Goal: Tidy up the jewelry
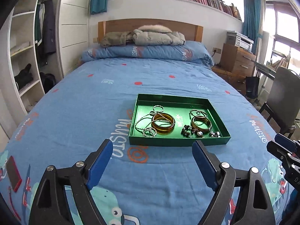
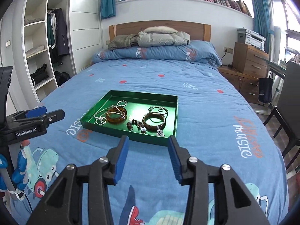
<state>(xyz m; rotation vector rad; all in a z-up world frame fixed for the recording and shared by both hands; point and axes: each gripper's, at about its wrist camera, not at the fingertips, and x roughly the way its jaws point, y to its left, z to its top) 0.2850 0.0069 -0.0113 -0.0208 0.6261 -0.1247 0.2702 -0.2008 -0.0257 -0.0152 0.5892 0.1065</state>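
Blue bed [image 1: 93,97]; green tray [image 1: 179,142] on it, jewelry [image 1: 163,124] lying inside. Left gripper [image 1: 151,150] spread wide, nothing between fingers, short of tray. Right gripper [image 2: 148,146] partly spread, empty, just before tray's near rim.

Two wrist views, both aimed down the bed [image 1: 78,97] toward its headboard.

Each view is taken from behind its own claw, tilted downward; the green tray [image 1: 179,142] [image 2: 129,134] is seen near, just ahead of the left claw [image 1: 151,168] and right claw [image 2: 148,159], and is shared.
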